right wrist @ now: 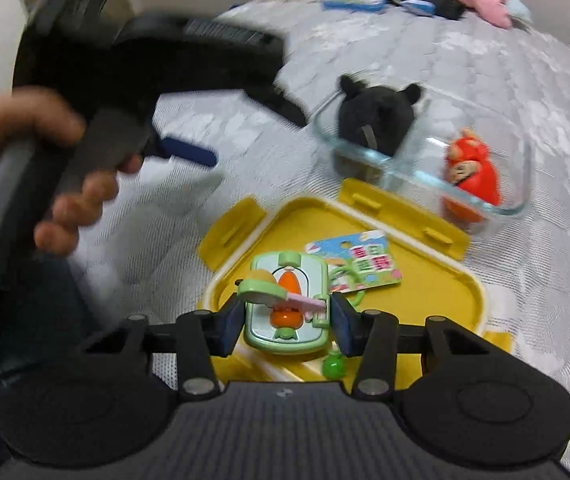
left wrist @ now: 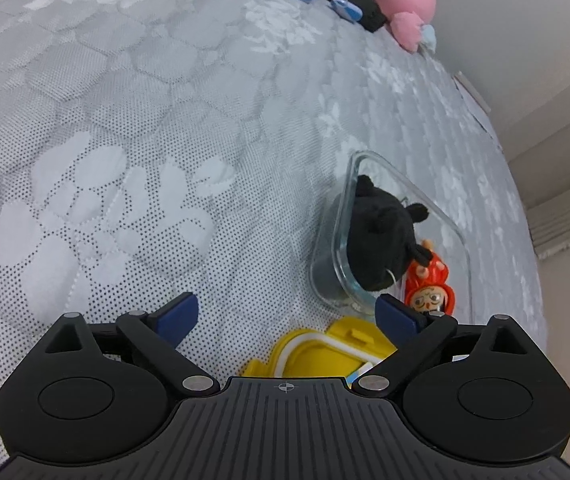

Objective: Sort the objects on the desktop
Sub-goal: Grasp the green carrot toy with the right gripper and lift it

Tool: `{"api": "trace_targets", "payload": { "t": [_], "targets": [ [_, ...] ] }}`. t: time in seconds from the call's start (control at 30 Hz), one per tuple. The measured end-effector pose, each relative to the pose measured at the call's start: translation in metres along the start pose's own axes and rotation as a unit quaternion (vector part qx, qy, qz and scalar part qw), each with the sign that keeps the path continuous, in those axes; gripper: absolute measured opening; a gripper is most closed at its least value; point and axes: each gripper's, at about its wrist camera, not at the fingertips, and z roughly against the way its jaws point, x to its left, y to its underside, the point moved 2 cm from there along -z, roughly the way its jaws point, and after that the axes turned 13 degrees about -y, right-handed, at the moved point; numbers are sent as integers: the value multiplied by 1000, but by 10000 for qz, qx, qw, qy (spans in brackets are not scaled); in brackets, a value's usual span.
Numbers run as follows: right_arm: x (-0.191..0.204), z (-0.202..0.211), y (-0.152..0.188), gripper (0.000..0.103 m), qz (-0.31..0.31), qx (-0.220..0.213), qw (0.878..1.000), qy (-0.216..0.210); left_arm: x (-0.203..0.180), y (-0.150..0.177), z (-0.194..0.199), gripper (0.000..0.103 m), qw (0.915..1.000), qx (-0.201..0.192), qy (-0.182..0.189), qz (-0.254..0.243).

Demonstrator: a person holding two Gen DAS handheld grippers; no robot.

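The right gripper (right wrist: 287,316) has its fingers clamped on a green toy case (right wrist: 285,312) above a yellow lid (right wrist: 425,288) on the bed (right wrist: 545,320). The left gripper (left wrist: 287,312), blurred in the right view, hangs with fingers apart near the glass container (right wrist: 517,184) holding a black plush (right wrist: 377,116) and red figure (right wrist: 471,172).

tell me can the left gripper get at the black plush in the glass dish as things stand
Probably yes: the left gripper is open and holds nothing, and the black plush sticks up above the glass dish rim, uncovered.

We note a grey quilted cover (left wrist: 157,128) with white floral pattern — plain pale wall (left wrist: 525,12) behind, skirting at its foot.
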Motion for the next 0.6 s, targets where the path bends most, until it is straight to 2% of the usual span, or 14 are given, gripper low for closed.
{"api": "trace_targets", "payload": {
  "t": [0.13, 0.3, 0.43, 0.6],
  "targets": [
    [-21, 31, -16, 49, -667, -401, 9964, -347, -1, 2, -2, 99, 9999, 100, 6, -28],
    [-49, 71, -40, 49, -1475, -1087, 9802, -746, -5, 5, -4, 99, 9998, 115, -51, -162],
    [-61, 100, -64, 49, -1625, -1584, 9703, -833, -12, 9, -7, 99, 9990, 213, -82, -384],
    [-71, 115, -92, 49, -1566, -1970, 9660, -592, -21, 14, -14, 99, 9970, 368, -117, -669]
  ]
}}
